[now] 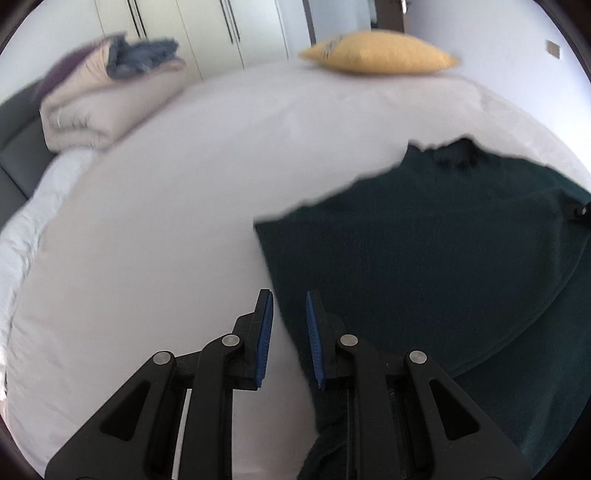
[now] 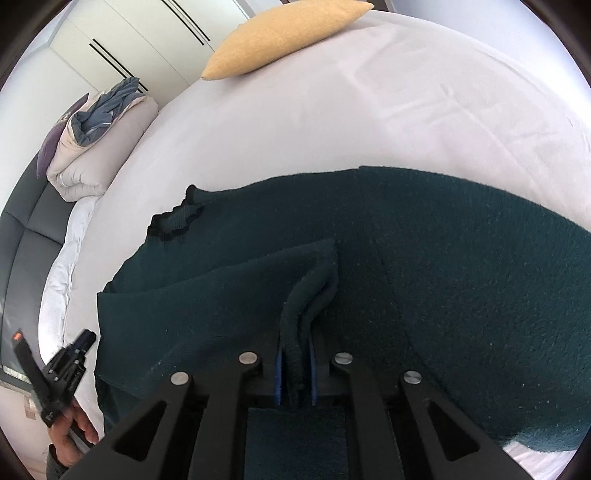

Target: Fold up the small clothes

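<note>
A dark green knit sweater point(image 2: 461, 280) lies spread on the white bed sheet point(image 2: 332, 110), its collar point(image 2: 175, 218) toward the left. My right gripper point(image 2: 295, 354) is shut on a bunched fold of the sweater and holds it up over the rest of the garment. In the left wrist view the sweater point(image 1: 424, 251) fills the right side. My left gripper point(image 1: 289, 306) is open and empty, its blue pads straddling the sweater's left edge just above the sheet point(image 1: 166, 221). The left gripper also shows in the right wrist view point(image 2: 66, 373), held in a hand.
A yellow pillow point(image 1: 376, 51) lies at the far side of the bed. A folded beige duvet point(image 1: 96, 107) with a blue-grey garment point(image 1: 144, 59) on top sits at the far left. White wardrobe doors point(image 1: 207, 26) stand behind. A dark headboard point(image 2: 26, 236) runs along the left.
</note>
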Demonstrator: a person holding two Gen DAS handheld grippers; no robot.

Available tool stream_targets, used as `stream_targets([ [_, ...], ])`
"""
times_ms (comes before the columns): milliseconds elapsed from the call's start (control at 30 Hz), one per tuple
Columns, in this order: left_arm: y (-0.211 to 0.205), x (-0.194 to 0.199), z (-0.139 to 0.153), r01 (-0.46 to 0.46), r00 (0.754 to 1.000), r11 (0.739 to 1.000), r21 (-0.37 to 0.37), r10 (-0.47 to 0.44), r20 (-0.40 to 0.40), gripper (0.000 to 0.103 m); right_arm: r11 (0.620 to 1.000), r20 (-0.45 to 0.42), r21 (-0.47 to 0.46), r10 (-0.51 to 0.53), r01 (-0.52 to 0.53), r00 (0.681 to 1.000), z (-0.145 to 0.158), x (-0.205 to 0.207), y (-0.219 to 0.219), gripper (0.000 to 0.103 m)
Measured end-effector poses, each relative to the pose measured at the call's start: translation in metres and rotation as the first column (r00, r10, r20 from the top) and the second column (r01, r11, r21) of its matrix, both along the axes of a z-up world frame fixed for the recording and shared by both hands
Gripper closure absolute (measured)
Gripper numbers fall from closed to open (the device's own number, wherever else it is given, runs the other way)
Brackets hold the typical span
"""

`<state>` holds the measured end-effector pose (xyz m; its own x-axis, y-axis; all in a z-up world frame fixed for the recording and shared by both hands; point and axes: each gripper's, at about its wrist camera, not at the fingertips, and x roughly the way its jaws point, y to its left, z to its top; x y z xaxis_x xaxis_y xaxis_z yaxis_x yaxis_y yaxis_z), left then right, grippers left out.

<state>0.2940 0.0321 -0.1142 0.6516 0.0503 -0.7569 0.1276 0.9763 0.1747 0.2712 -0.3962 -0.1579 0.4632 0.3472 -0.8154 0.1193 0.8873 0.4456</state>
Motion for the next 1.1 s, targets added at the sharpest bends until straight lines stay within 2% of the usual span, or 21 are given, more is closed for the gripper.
stream_targets([
  [100, -0.016, 0.008, 0.001, 0.034, 0.999, 0.999, 0.015, -0.033, -0.009, 0.085, 0.999, 0.007, 0.027, -0.023, 0.023, 1.000, -0.002, -0.005, -0.006, 0.090],
  [167, -0.023, 0.020, -0.022, 0.036, 0.994, 0.998, 0.053, -0.031, -0.104, 0.085, 0.995, 0.001, 0.065, -0.080, 0.080, 0.997, -0.002, -0.010, -0.019, 0.087],
  [200, -0.024, 0.022, -0.034, 0.037, 0.991, 0.997, 0.066, -0.028, -0.134, 0.085, 0.988, -0.008, 0.073, -0.133, 0.133, 0.991, 0.000, -0.014, -0.029, 0.082],
  [233, -0.026, 0.020, -0.037, 0.042, 0.994, 0.996, 0.077, -0.034, -0.105, 0.085, 0.982, -0.010, 0.068, -0.178, 0.178, 0.984, 0.003, -0.018, -0.035, 0.073],
  [300, -0.031, 0.018, -0.037, 0.039, 0.995, 0.994, 0.104, -0.029, -0.091, 0.085, 0.961, 0.054, 0.010, -0.277, 0.277, 0.959, 0.026, -0.032, -0.040, 0.069],
  [333, -0.033, 0.020, -0.037, 0.037, 0.995, 0.993, 0.111, -0.026, -0.094, 0.085, 0.962, 0.117, 0.011, -0.272, 0.272, 0.955, 0.039, -0.037, -0.034, 0.069],
  [367, -0.034, 0.021, -0.038, 0.031, 0.995, 0.993, 0.114, -0.020, -0.099, 0.085, 0.970, 0.158, 0.039, -0.244, 0.240, 0.957, 0.047, -0.038, -0.027, 0.069],
  [433, -0.036, 0.024, -0.037, 0.020, 0.995, 0.994, 0.111, -0.008, -0.102, 0.085, 0.985, 0.193, 0.136, -0.128, 0.102, 0.973, 0.055, -0.032, 0.002, 0.069],
  [467, -0.038, 0.025, -0.038, 0.016, 0.995, 0.994, 0.112, -0.005, -0.098, 0.085, 0.978, 0.177, 0.210, -0.035, -0.003, 0.984, 0.049, -0.023, 0.025, 0.069],
  [500, -0.039, 0.024, -0.037, 0.014, 0.996, 0.993, 0.117, -0.003, -0.091, 0.085, 0.967, 0.161, 0.252, 0.010, -0.051, 0.987, 0.042, -0.017, 0.038, 0.069],
  [567, -0.040, 0.022, -0.037, 0.019, 0.997, 0.992, 0.123, -0.010, -0.073, 0.085, 0.946, 0.115, 0.305, 0.078, -0.110, 0.990, 0.018, -0.005, 0.061, 0.069],
  [600, -0.038, 0.020, -0.036, 0.020, 0.998, 0.993, 0.114, -0.012, -0.068, 0.085, 0.950, 0.064, 0.300, 0.074, -0.090, 0.995, 0.000, 0.000, 0.065, 0.069],
  [667, -0.033, 0.020, -0.033, 0.026, 0.998, 0.997, 0.071, -0.022, -0.066, 0.085, 0.937, 0.002, 0.348, 0.012, -0.012, 1.000, -0.026, 0.003, 0.052, 0.085],
  [700, -0.028, 0.020, -0.032, 0.030, 0.997, 0.999, 0.041, -0.028, -0.068, 0.085, 0.914, 0.001, 0.404, -0.031, 0.028, 1.000, -0.034, 0.001, 0.037, 0.102],
  [800, -0.013, 0.019, -0.029, 0.031, 0.997, 0.999, -0.043, -0.034, -0.076, 0.085, 0.847, 0.012, 0.515, -0.156, 0.128, 0.988, -0.043, -0.011, -0.014, 0.103],
  [867, -0.006, 0.017, -0.029, 0.020, 0.997, 0.996, -0.085, -0.026, -0.072, 0.085, 0.857, 0.024, 0.464, -0.265, 0.225, 0.964, -0.037, -0.025, -0.050, 0.103],
  [900, -0.002, 0.016, -0.028, 0.016, 0.997, 0.995, -0.096, -0.023, -0.070, 0.085, 0.845, 0.029, 0.463, -0.315, 0.266, 0.949, -0.033, -0.034, -0.071, 0.100],
  [933, 0.000, 0.013, -0.026, 0.009, 0.998, 0.994, -0.105, -0.016, -0.064, 0.085, 0.836, 0.023, 0.446, -0.367, 0.319, 0.930, -0.028, -0.046, -0.088, 0.088],
  [967, 0.002, 0.010, -0.021, -0.001, 0.999, 0.994, -0.113, -0.005, -0.054, 0.085, 0.835, 0.049, 0.435, -0.395, 0.336, 0.918, -0.018, -0.060, -0.102, 0.086],
  [1033, 0.004, 0.004, -0.016, -0.011, 1.000, 0.993, -0.114, 0.008, -0.024, 0.085, 0.851, 0.107, 0.391, -0.419, 0.349, 0.902, 0.002, -0.085, -0.121, 0.065],
  [1100, 0.006, 0.006, -0.023, -0.035, 0.999, 0.994, -0.104, 0.031, -0.041, 0.085, 0.845, 0.164, 0.372, -0.467, 0.384, 0.869, 0.021, -0.127, -0.145, 0.054],
])
